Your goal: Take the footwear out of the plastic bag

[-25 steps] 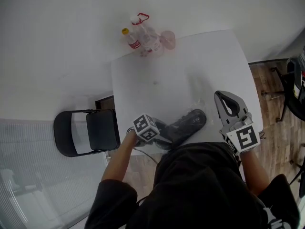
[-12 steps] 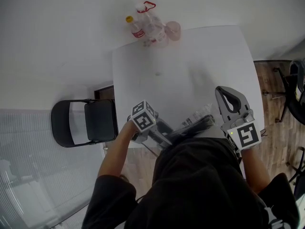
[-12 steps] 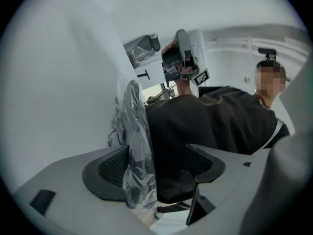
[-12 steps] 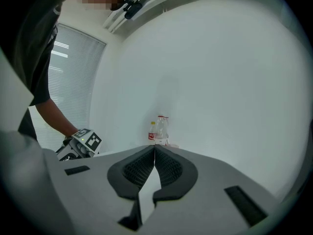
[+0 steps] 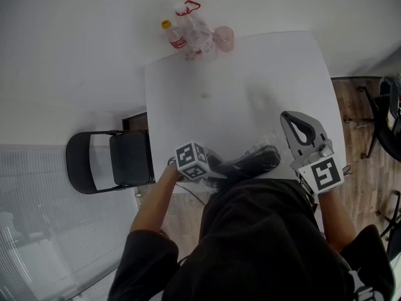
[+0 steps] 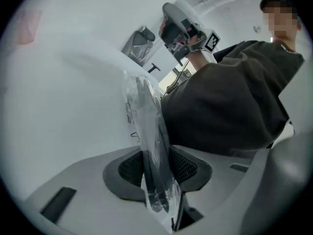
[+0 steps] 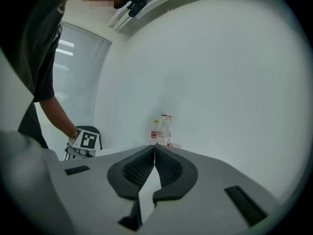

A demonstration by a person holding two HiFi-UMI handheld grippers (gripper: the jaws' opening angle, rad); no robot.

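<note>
Left gripper [image 6: 155, 170] jaws have just been closing and now pinch the plastic bag [image 6: 142, 99] with the dark footwear [image 5: 250, 162] inside it, at the table [image 5: 238, 86]'s near edge. Right gripper [image 7: 154, 151] jaws are together and empty, near the table's near right corner. Risk: the grip takes film and shoe together, so a pull probably drags the whole bundle, or the slick film slips and it falls off the edge.
</note>
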